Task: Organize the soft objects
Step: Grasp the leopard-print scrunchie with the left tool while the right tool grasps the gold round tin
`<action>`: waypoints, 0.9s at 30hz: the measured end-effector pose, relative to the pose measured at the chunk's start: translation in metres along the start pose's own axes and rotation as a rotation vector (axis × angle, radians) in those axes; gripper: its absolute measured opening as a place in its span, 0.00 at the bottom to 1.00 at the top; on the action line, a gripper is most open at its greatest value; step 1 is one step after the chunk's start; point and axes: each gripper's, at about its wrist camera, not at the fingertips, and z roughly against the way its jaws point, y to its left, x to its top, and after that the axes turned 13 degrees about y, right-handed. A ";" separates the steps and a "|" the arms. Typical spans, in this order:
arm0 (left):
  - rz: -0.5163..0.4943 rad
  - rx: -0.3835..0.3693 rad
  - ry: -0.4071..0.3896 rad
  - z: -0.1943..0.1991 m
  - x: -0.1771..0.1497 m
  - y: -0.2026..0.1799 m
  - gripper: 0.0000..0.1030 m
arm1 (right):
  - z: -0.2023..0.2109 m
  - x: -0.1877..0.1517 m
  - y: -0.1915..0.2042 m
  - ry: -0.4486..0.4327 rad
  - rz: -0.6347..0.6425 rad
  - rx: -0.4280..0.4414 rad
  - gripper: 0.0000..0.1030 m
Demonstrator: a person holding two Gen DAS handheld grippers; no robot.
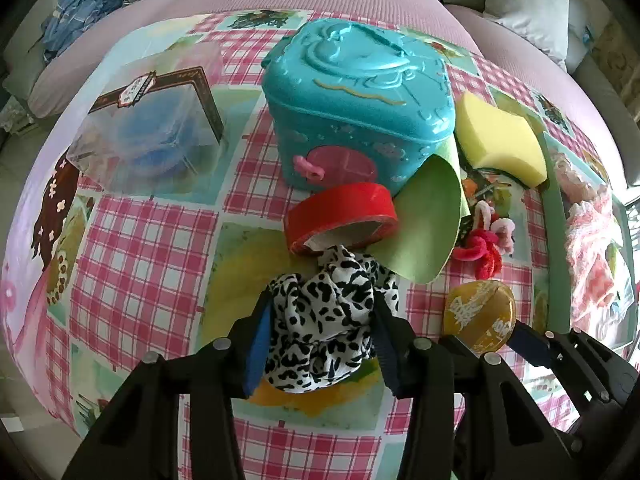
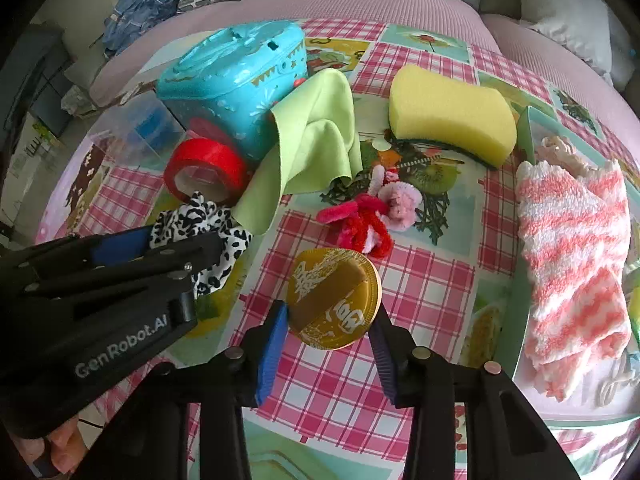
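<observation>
A: Biggest first. Checked tablecloth (image 2: 420, 280) over a round pink-edged surface, everything on it.
B: Teal case (image 1: 352, 96) at back centre, lid shut. Clear box (image 1: 148, 128) left of it, something blue inside, can't tell what.
A: Right side: striped fluffy cloth (image 2: 576, 264), pink and white, lying in a pale tray (image 2: 520, 288).
B: Yellow sponge (image 2: 452, 120) behind that, flat on the cloth, apart from the case.
A: Green cloth (image 2: 316, 148) crumpled, leaning against the case, lower edge beside the tape.
B: Red tape (image 1: 340, 216), tilted, resting against the case front, touching the scrunchie's far end.
A: Left gripper (image 1: 320, 332) clamped on the scrunchie (image 1: 328, 320), black-and-white print, bunched between both blue pads, at table level near the front. Contact with the table, can't tell.
B: Right gripper (image 2: 330, 328) fairly narrow around the gold coin (image 2: 334, 300). Left pad touching its edge; right pad at the other edge, contact unclear. Firm grip or not, can't tell.
A: Coin right of the scrunchie, close by.
B: Pipe cleaners (image 2: 368, 216), red and pink tangle, between coin and sponge, touching neither.
</observation>
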 end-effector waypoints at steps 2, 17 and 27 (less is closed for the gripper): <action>-0.002 -0.013 -0.007 0.003 -0.001 0.001 0.42 | 0.000 0.000 -0.001 0.000 -0.004 0.011 0.41; -0.029 -0.011 -0.098 0.039 -0.013 0.004 0.32 | 0.025 -0.003 -0.033 -0.034 -0.036 0.091 0.40; -0.045 0.000 -0.249 0.089 -0.028 0.002 0.32 | 0.065 -0.010 -0.043 -0.135 -0.051 0.098 0.40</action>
